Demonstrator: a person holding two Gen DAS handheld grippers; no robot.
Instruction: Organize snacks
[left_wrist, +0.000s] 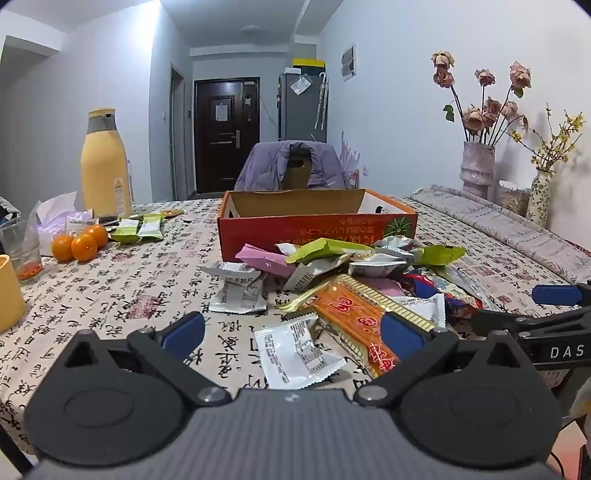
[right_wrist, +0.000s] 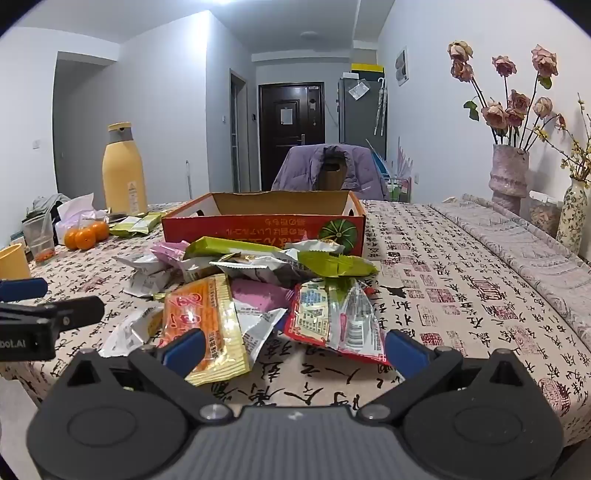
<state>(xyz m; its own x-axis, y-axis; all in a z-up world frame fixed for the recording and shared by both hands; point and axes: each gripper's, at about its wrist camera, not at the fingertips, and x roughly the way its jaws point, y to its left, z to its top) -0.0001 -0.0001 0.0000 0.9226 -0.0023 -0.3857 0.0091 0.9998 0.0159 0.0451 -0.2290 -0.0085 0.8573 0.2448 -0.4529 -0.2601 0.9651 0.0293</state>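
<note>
A heap of snack packets (left_wrist: 343, 273) (right_wrist: 258, 280) lies on the patterned tablecloth in front of a shallow red cardboard box (left_wrist: 317, 225) (right_wrist: 262, 225) that looks empty. A long orange-and-gold packet (left_wrist: 354, 314) (right_wrist: 207, 325) and a red packet (right_wrist: 332, 321) lie nearest. My left gripper (left_wrist: 291, 334) stands open low over the table, a white packet (left_wrist: 295, 354) lying between its blue pads. My right gripper (right_wrist: 295, 349) is open too, just before the heap, with nothing gripped. Each gripper shows at the edge of the other's view.
At the left stand a yellow bottle (left_wrist: 105, 166) (right_wrist: 123, 170), three oranges (left_wrist: 79, 242) (right_wrist: 86, 234), green packets (left_wrist: 138, 229), a glass (left_wrist: 22, 247) and a yellow cup (left_wrist: 7, 291). Vases of dried flowers (left_wrist: 476, 170) (right_wrist: 508, 177) stand at the right. A chair with a purple jacket (left_wrist: 291, 166) is behind the box.
</note>
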